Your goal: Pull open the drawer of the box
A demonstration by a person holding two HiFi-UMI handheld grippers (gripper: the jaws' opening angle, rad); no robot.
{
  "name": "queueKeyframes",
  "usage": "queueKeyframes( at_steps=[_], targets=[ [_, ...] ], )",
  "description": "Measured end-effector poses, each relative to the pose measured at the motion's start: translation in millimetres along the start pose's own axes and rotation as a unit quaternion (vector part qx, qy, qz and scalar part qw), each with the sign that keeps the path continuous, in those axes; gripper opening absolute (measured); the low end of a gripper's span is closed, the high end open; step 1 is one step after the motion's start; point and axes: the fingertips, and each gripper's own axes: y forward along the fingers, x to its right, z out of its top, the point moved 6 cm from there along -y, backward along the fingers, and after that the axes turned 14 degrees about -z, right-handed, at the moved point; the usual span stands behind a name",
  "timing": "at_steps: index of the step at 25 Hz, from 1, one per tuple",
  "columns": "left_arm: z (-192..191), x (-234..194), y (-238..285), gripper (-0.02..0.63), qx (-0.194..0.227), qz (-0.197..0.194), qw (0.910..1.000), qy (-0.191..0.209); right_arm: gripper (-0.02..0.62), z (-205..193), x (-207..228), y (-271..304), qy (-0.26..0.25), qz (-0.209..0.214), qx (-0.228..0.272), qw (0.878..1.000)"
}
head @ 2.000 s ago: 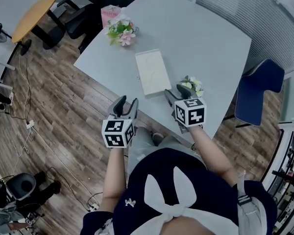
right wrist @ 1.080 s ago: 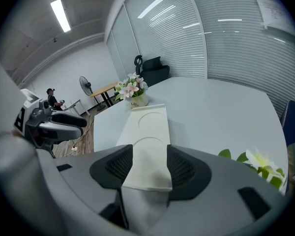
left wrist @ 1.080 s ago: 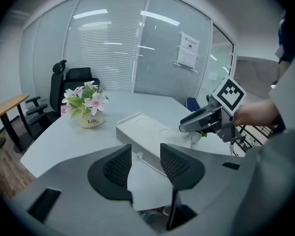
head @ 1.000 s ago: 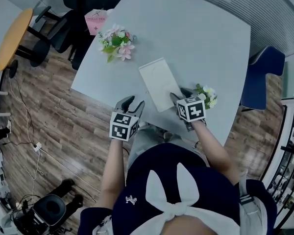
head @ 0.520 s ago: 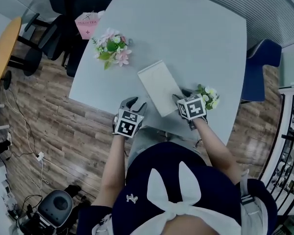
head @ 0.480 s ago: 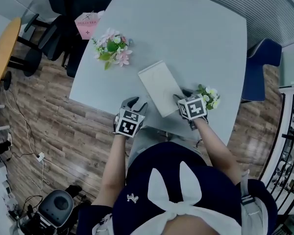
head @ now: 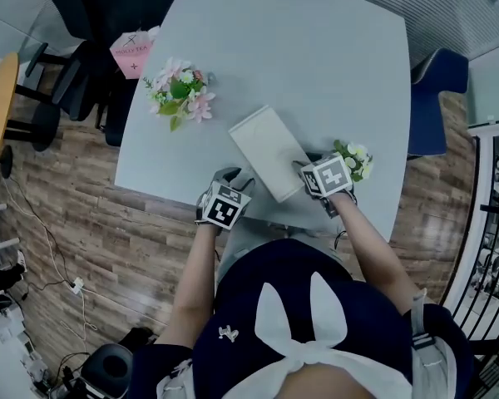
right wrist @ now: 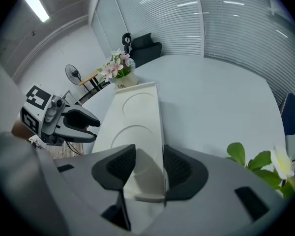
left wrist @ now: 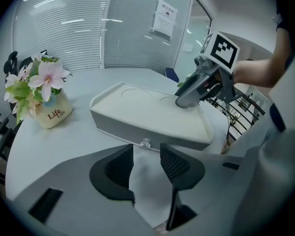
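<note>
A flat white box (head: 264, 148) lies on the pale table (head: 316, 56) near its front edge. In the left gripper view its drawer front faces me, with a small clear knob (left wrist: 145, 143). My left gripper (left wrist: 146, 167) is open, the knob just ahead of its gap and untouched. My right gripper (right wrist: 148, 168) sits over the box's (right wrist: 135, 112) near right corner, its jaws closing; the box's edge lies between them, and no pad visibly presses on it. From the left gripper view the right gripper (left wrist: 201, 85) rests on the box top (left wrist: 152, 117).
A pot of pink flowers (head: 179, 90) stands left of the box, a small green plant (head: 353, 160) just right of my right gripper. A pink carton (head: 133, 52) lies on a chair beyond the table's left corner. A blue chair (head: 432, 98) stands at right.
Both grippers moved forward to the box. The right one came onto its near right corner and its jaws narrowed. The left one came up to the drawer front.
</note>
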Motion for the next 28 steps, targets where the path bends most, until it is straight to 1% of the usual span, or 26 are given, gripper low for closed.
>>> queueKeyframes(
  at_steps=[9, 13, 17, 23, 28],
  targets=[
    [6, -6, 15, 0.173, -0.023, -0.021, 0.9993, 0.024, 0.186, 2, 2, 0, 0.007, 0.0, -0.024, 1.0],
    [10, -8, 20, 0.173, -0.033, -0.027, 0.9986, 0.033, 0.184, 2, 2, 0, 0.012, 0.001, -0.023, 1.0],
    [9, -11, 23, 0.173, -0.034, -0.037, 0.9982, 0.032, 0.186, 1, 2, 0, 0.015, -0.002, -0.022, 1.0],
    [11, -13, 24, 0.173, -0.044, -0.056, 0.9964, 0.047, 0.186, 1, 2, 0, 0.017, -0.002, -0.021, 1.0],
    [12, -16, 24, 0.17, -0.064, -0.057, 0.9943, 0.064, 0.186, 0, 1, -2, 0.019, -0.004, -0.016, 1.0]
  ],
)
